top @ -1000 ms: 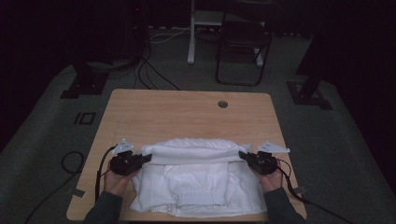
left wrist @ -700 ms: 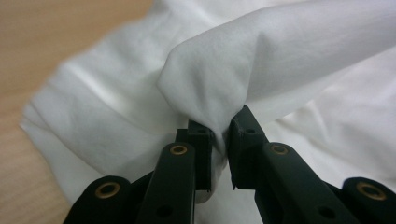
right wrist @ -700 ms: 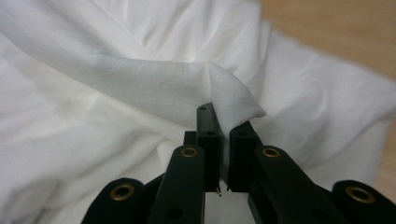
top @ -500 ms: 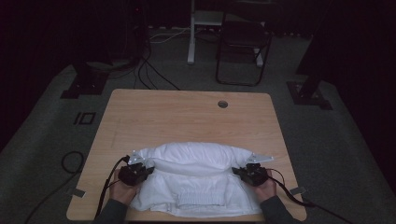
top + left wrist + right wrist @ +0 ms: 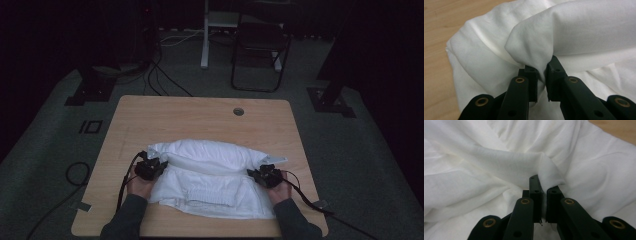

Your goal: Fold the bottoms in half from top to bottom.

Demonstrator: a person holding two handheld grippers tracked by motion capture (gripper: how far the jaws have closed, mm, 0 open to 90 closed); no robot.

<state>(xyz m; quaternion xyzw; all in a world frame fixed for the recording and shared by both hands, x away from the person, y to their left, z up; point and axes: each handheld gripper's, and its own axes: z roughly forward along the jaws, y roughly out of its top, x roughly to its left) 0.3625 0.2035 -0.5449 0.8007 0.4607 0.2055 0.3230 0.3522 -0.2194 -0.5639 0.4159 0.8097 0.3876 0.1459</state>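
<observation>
A: At the near left of the counter (image 5: 150,117), the left hand-held gripper (image 5: 150,169) is clamped on a pinched fold of the white garment (image 5: 210,172); in the left gripper view the cloth (image 5: 534,47) is seen squeezed between the two black jaws.

B: And at the near right?

A: The right hand-held gripper (image 5: 264,175) is likewise closed on a fold of the same fabric (image 5: 524,162), with a thin ridge of cloth nipped between its jaws.

B: Where is the garment itself lying?

A: It is spread across the near half of the counter, between the two hands. A raised roll of cloth is carried from one gripper to the other, and a flat lower layer with a ribbed band (image 5: 212,196) is left nearer the person.

B: Which step is judged to be in hand?

A: A fold: the far part appears to be brought toward the near edge over the lower layer.

B: What is called for next?

A: The held edge should be laid down evenly, both ends kept level, and the jaws released only once the cloth is resting flat.
</observation>
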